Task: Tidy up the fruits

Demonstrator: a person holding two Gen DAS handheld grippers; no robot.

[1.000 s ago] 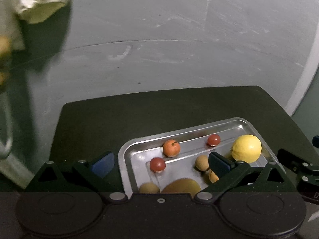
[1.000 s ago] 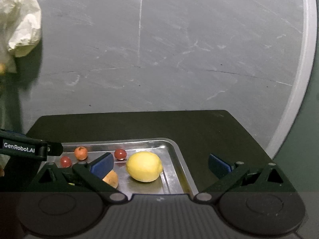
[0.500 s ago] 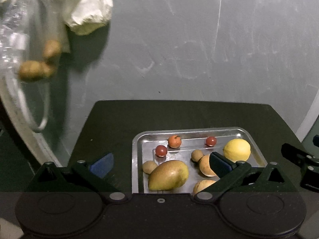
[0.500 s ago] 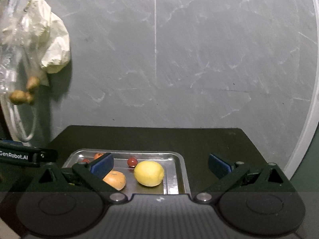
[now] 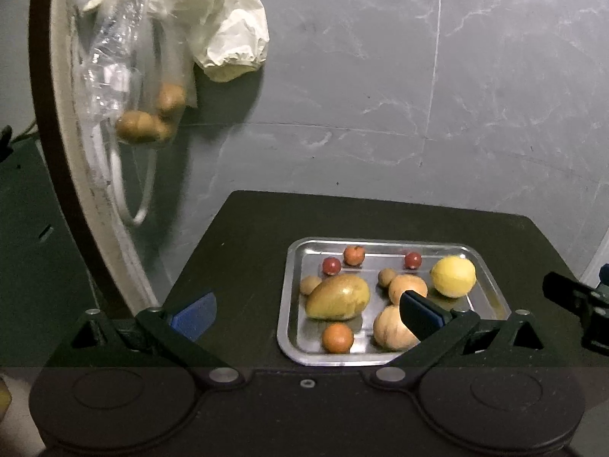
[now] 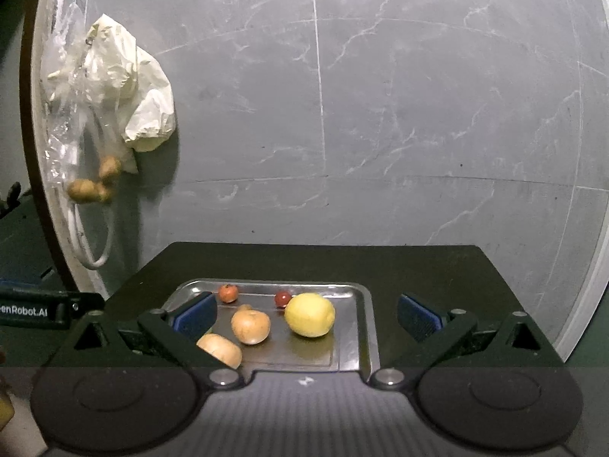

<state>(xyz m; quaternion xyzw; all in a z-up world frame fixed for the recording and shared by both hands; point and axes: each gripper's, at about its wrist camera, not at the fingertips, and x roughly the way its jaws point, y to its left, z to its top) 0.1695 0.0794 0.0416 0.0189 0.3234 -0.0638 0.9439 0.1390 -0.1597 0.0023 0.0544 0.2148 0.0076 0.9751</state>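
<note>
A steel tray (image 5: 291, 266) (image 6: 363, 312) rests on a dark mat and holds several fruits. Among them are a mango (image 5: 338, 297), a yellow lemon (image 5: 453, 276) (image 6: 310, 314), an orange (image 5: 337, 337), two pale round fruits (image 5: 392, 327) (image 6: 250, 326), small red ones (image 5: 331, 265) (image 6: 282, 298) and small brown ones (image 5: 310, 283). My left gripper (image 5: 306, 310) hovers open in front of the tray's near edge, empty. Over the tray's right half, my right gripper (image 6: 306, 316) is open and holds nothing.
The dark mat (image 5: 243, 236) lies on a grey marbled surface (image 5: 380, 95). At the left, a clear plastic bag with brown fruits (image 5: 146, 122) and crumpled white bags (image 5: 228, 38) hang beside a curved white rim. The right gripper's body (image 5: 578, 304) shows at the left wrist view's right edge.
Both grippers have pulled back and up from the tray, so more of it and the hanging bags show. Both stay open and empty.
</note>
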